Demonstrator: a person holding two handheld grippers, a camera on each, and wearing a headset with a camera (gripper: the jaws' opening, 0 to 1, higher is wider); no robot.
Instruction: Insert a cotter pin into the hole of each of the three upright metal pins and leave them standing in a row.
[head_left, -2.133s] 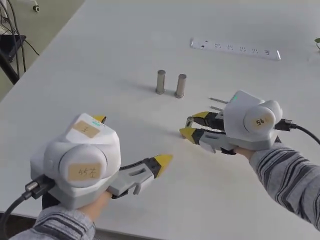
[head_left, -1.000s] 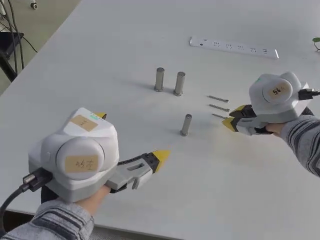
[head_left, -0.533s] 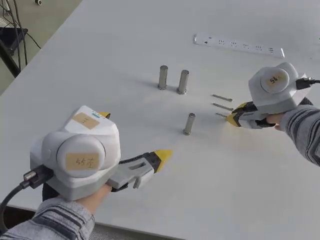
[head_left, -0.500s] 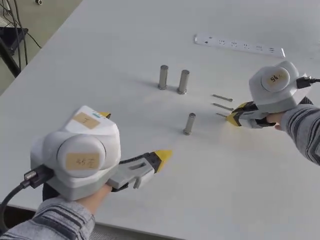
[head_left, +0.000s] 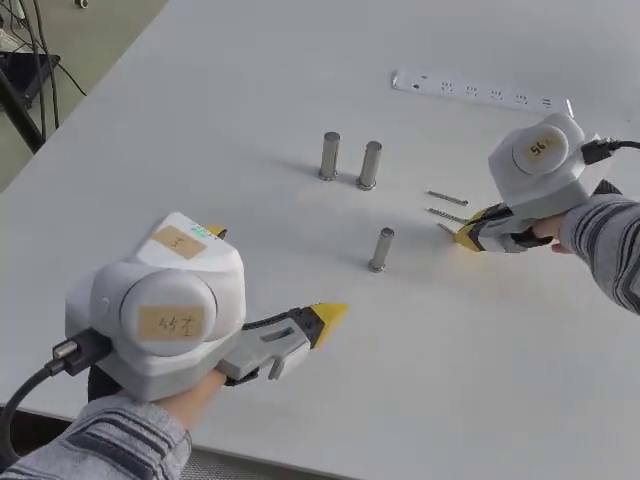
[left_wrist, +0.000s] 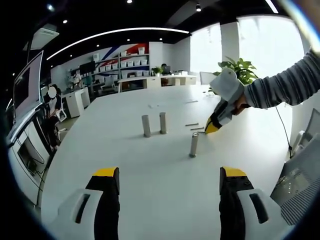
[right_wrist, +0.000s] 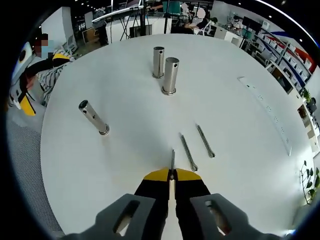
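head view, left gripper (head_left: 270, 273): hovered low over the near part of the white table (head_left: 300, 60), jaws wide apart, holding nothing.
head view, right gripper (head_left: 468, 238): tips down at the table on the right, jaws together on the near cotter pin (head_left: 446, 229).
head view, metal pins: two upright side by side (head_left: 330, 155) (head_left: 370, 164); the third pin (head_left: 381, 248) upright nearer the person, apart from that pair.
head view, loose cotter pins: two lay flat (head_left: 448, 197) (head_left: 445, 214) just beyond the gripped one.
head view, power strip (head_left: 480, 92): lay at the far side.
left gripper view, own jaws: spread wide, bare table between them; the third pin (left_wrist: 193, 144) stood ahead, the right gripper (left_wrist: 212, 127) just beyond it.
right gripper view, own jaws: yellow tips pressed together on the end of the near cotter pin (right_wrist: 172, 160), which lay on the table pointing away.
right gripper view, loose cotter pins: (right_wrist: 188, 152) (right_wrist: 205, 141) lay beside it, to its right, not touching.
right gripper view, third pin (right_wrist: 93, 117): stood well left of the tips.
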